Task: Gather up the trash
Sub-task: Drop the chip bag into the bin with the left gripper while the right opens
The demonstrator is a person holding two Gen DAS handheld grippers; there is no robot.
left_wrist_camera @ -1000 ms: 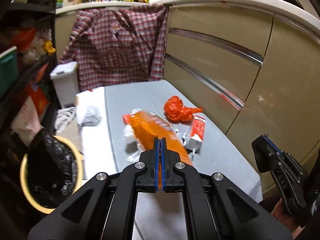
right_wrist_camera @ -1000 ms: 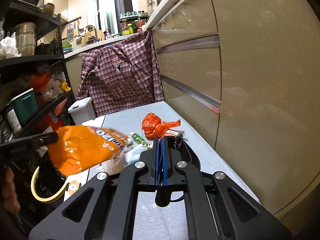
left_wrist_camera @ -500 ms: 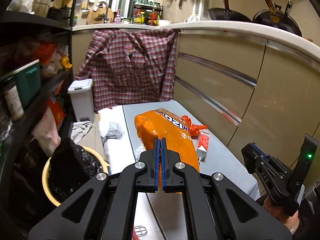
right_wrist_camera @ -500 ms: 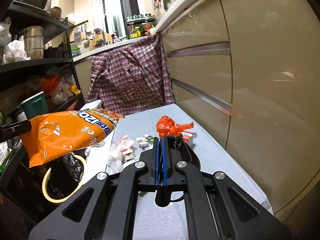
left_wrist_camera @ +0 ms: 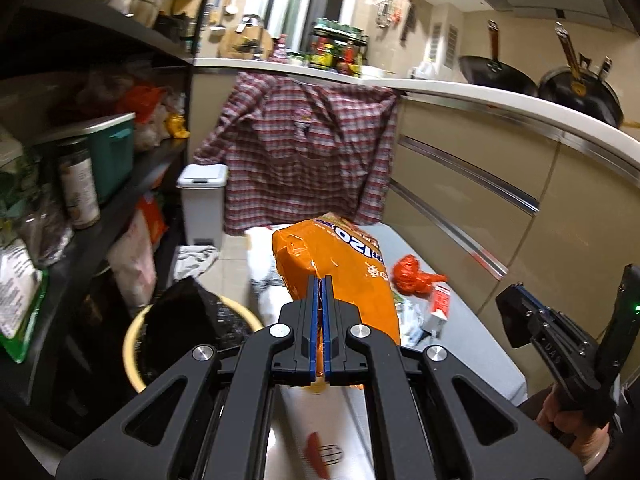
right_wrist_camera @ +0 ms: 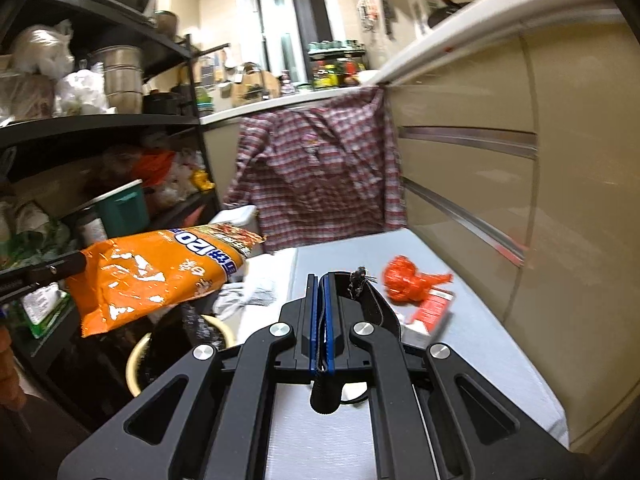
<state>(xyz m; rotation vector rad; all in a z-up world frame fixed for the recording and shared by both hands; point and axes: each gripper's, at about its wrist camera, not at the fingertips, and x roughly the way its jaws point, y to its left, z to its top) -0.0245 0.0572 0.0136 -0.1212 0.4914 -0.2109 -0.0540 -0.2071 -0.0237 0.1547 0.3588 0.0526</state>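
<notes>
— Orange foil, crinkled, blue-and-white print: the bag [left_wrist_camera: 340, 276] hangs ahead of the left claw [left_wrist_camera: 319, 300], pinched by its edge between closed jaws, above the bin [left_wrist_camera: 192, 320].
— And the right claw [right_wrist_camera: 319, 308]?
— Shut on a black strap [right_wrist_camera: 372, 300]; its lower end is hidden behind the fingers.
— Other trash?
— Red bag [right_wrist_camera: 408, 280] and carton [right_wrist_camera: 434, 308], ahead-right on the grey mat [right_wrist_camera: 500, 352]. The carton is blurred.

Pretty clearly a home kitchen. Woks [left_wrist_camera: 540, 76] sit on the countertop [left_wrist_camera: 480, 98] at 2 o'clock, sauce bottles [left_wrist_camera: 338, 50] crowd the back at 12, beige drawer fronts [left_wrist_camera: 472, 200] run along 3, and packed pantry shelves [left_wrist_camera: 80, 168] fill 9. A plaid shirt [left_wrist_camera: 304, 148] hangs off the counter edge.
</notes>
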